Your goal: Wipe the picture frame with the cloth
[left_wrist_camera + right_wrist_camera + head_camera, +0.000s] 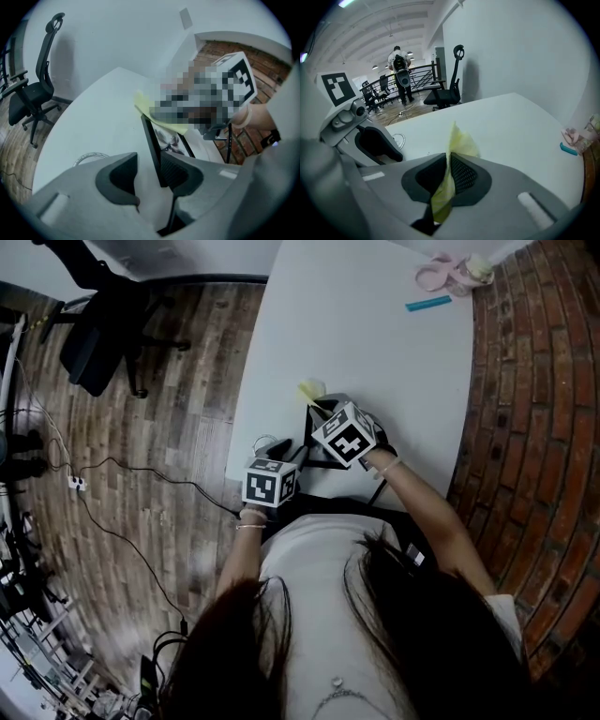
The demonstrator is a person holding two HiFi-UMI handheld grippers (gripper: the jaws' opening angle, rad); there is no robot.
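The black picture frame (151, 136) stands on edge near the front of the white table (375, 343), with its print facing right. Its lower corner sits between the jaws of my left gripper (150, 171), which is shut on it. The frame lies against the right jaw, and a thin strip of table shows by the left one. The yellow cloth (459, 140) is pinched in my right gripper (447, 176) and sticks up past the fingertips. In the head view the cloth (312, 390) pokes out beyond the right gripper (323, 411) over the frame's far end. The left gripper (284, 452) is just to its left.
A pink object (445, 273) and a teal bar (427, 304) lie at the table's far end. A brick surface (534, 381) runs along the right. An office chair (103, 343) stands on the wood floor to the left. A thin cable loop (89, 157) lies near the table's front edge.
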